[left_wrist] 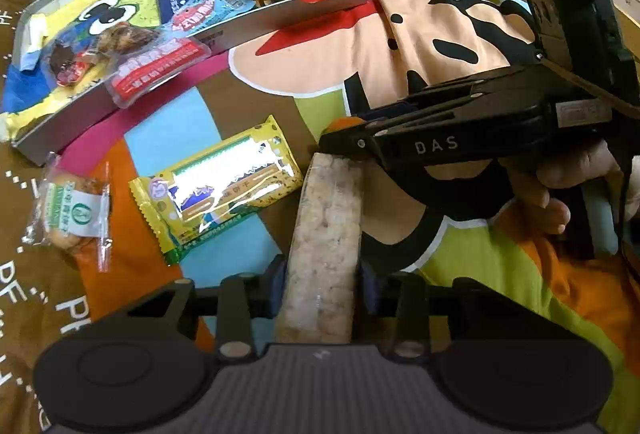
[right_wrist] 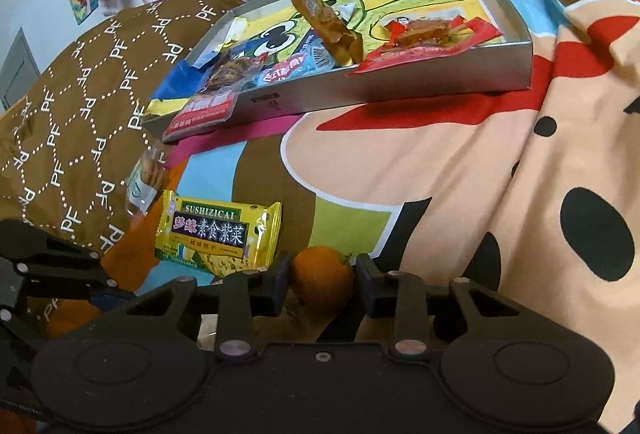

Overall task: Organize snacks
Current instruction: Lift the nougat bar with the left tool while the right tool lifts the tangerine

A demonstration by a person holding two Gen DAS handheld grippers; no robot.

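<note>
The left hand-held gripper is clamping a rice cracker bar at 6 o'clock of the snack tray, while the right hand-held gripper is gripping an orange fruit on the bed cover

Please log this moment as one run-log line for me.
left gripper: shut on rice cracker bar | right gripper: around orange | yellow seaweed pack: on blanket | tray: part-filled
</note>
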